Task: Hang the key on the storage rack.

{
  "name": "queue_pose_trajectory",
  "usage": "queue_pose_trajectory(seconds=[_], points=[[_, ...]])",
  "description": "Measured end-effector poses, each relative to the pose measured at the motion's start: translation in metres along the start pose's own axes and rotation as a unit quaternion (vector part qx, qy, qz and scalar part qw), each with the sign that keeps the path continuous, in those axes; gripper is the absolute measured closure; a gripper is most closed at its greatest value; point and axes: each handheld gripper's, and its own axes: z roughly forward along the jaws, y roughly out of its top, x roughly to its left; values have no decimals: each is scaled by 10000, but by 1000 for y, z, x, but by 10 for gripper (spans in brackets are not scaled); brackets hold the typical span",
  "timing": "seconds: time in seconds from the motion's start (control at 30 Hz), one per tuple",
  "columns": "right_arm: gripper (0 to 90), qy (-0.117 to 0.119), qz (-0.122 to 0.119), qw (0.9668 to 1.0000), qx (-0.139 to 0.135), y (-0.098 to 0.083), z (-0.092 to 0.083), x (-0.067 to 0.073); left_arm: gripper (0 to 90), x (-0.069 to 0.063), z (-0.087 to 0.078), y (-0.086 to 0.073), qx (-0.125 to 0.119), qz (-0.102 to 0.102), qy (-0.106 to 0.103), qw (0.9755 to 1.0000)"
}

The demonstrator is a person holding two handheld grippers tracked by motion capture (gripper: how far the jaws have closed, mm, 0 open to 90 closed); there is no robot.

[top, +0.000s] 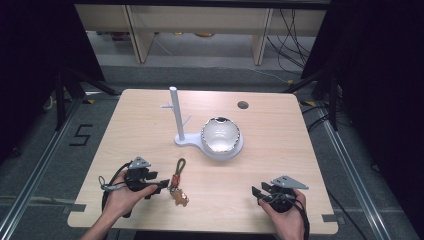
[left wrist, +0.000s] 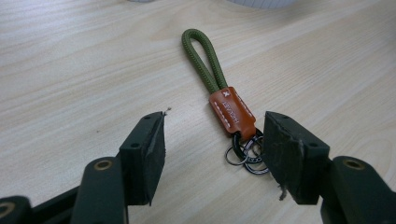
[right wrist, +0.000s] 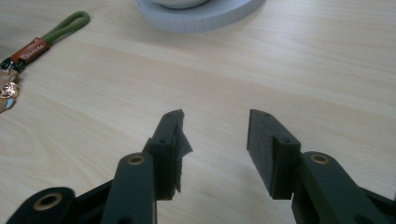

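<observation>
A keychain (top: 177, 179) lies on the wooden table (top: 280, 150) near the front left: green cord loop, orange leather tag, metal rings and a small copper charm. My left gripper (top: 162, 185) is low over the table just left of it and open. In the left gripper view the leather tag (left wrist: 232, 112) and rings (left wrist: 245, 154) lie between the spread jaws of the left gripper (left wrist: 217, 117), the rings close to the right pad, with neither pad pressing on them. My right gripper (top: 256, 193) sits at the front right, open, nothing between the jaws of the right gripper (right wrist: 215, 116). The keychain (right wrist: 32, 49) lies far to its left.
A white stand with an upright pegged post (top: 175, 115) and a round base holding a shiny bowl (top: 221, 135) stands mid-table; the base edge (right wrist: 201, 18) is ahead of the right gripper. A small round hole (top: 243, 105) is in the tabletop at the back.
</observation>
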Motion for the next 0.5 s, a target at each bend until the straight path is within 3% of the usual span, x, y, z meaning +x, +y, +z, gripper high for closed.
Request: queue_pose_trajectory(seconds=[0.07, 0.13, 0.17, 0.33, 0.37, 0.4, 0.47, 0.5], points=[[558, -123, -218, 9996, 89, 0, -1, -2, 389, -3, 0, 4, 47, 10, 56, 10000], [558, -36, -82, 9999, 121, 0, -1, 0, 395, -4, 0, 7, 140, 35, 137, 9998], [558, -59, -199, 9997, 132, 0, -1, -1, 398, -5, 0, 8, 104, 22, 139, 9998], [557, 6, -136, 9997, 222, 1, -2, 2, 397, -6, 1, 17, 420, 3, 137, 9990], [557, -20, -150, 9996, 234, 1, -3, 2, 397, -6, 2, 19, 503, 30, 142, 9986], [557, -19, -174, 9996, 233, 1, -2, 2, 397, -7, 4, 21, 472, -76, 185, 9987], [556, -31, -176, 9995, 261, 1, -2, 2, 401, -6, 6, 27, 602, -25, 230, 9979], [557, -118, -277, 9992, 252, 1, -3, 1, 403, -6, 8, 30, 657, -69, 241, 9975]])
